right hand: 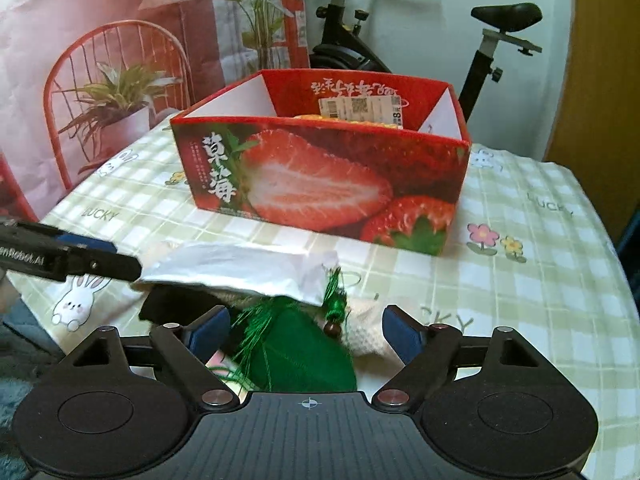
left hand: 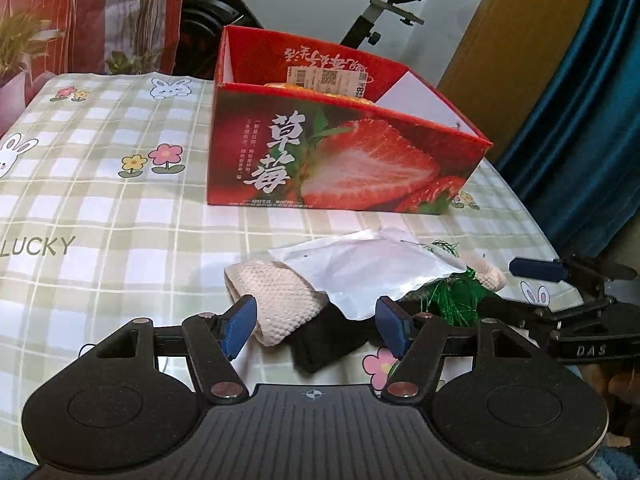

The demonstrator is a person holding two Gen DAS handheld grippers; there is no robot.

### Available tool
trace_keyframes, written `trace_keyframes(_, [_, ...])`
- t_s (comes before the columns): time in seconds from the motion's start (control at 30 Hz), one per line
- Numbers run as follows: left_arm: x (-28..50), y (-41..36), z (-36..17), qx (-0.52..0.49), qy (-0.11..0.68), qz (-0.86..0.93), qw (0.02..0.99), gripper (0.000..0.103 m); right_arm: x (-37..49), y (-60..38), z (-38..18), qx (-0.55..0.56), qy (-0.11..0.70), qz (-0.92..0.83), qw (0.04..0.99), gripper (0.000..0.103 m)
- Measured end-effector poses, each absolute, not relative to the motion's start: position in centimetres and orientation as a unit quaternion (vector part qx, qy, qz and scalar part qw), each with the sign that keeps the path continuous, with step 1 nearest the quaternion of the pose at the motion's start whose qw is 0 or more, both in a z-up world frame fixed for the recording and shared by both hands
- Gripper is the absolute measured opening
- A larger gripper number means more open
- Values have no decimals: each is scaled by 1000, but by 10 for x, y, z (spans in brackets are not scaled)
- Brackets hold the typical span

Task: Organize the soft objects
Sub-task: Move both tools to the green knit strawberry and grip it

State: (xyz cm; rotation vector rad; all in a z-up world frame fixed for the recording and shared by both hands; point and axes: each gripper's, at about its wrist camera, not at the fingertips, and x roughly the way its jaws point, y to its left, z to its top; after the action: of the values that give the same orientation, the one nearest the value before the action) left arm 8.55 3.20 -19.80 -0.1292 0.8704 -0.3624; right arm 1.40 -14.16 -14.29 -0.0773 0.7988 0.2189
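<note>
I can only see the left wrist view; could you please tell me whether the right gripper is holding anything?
Observer: No. The right gripper is open; the green tasselled piece lies between its fingers, unpinched.
Operator: Is anything attached to that green piece?
Observer: Yes, a dark brown bead sits on its cord, below a small tassel.
Operator: Is anything else between those fingers?
Observer: The cream knit piece lies there too, beside the green one.
</note>
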Motion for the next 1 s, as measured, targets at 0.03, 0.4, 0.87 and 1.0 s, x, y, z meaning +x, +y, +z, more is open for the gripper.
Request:
trace_keyframes(0.03, [84, 32, -198, -63, 417, -174, 890, 68, 12, -142, -144, -39, 390, 109, 914, 81])
trace_keyframes(0.4, [75, 25, -207, -74, 425, -185, 883, 57, 3, -142, -157, -32, 413, 125, 902, 58])
trace_keyframes(0.87, [89, 21, -240, -88, 478, -192, 853, 39, 22, -126, -167, -89, 402, 138, 901, 55])
trace_keyframes(1.0, [91, 24, -244, -94, 480, -191, 851, 39, 21, -128, -170, -89, 419, 128, 895, 61])
